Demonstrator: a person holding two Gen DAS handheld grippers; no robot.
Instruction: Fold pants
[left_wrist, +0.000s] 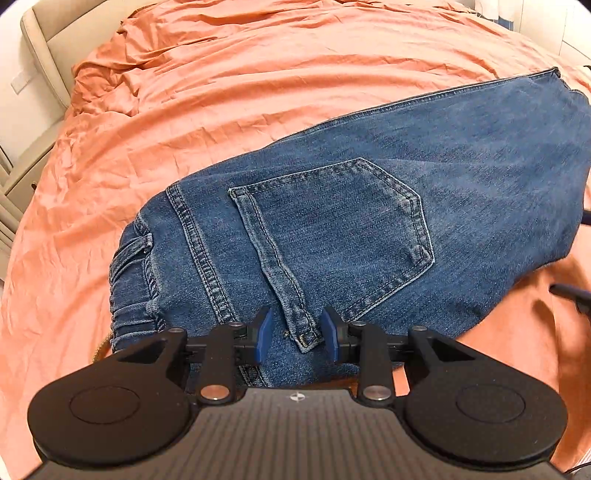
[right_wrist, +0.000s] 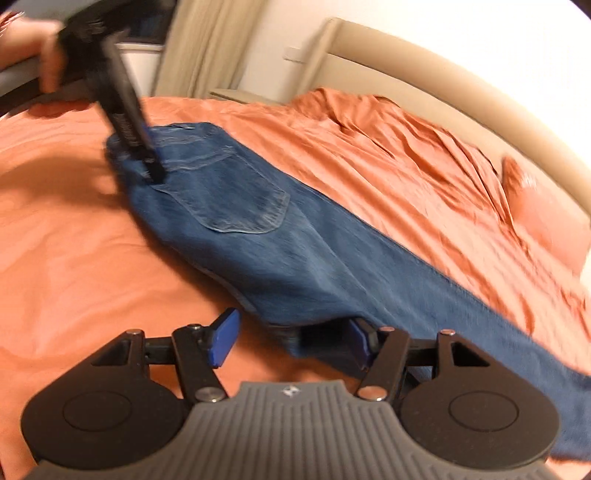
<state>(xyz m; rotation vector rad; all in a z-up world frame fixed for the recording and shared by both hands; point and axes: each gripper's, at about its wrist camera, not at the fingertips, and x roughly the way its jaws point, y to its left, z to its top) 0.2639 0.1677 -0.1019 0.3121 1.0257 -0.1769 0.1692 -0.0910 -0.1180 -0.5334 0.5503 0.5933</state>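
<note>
Blue denim pants lie on an orange bedsheet, folded lengthwise with a back pocket facing up. My left gripper is open, its blue pads on either side of the pocket's lower corner near the waistband. In the right wrist view the pants stretch from upper left to lower right, and the left gripper touches the waist end. My right gripper is open at the near edge of the pants around the crotch area, with fabric between the pads.
The beige upholstered headboard curves behind the bed. An orange pillow lies at the right. Curtains hang at the back. Drawers stand to the left of the bed. The sheet is wrinkled around the pants.
</note>
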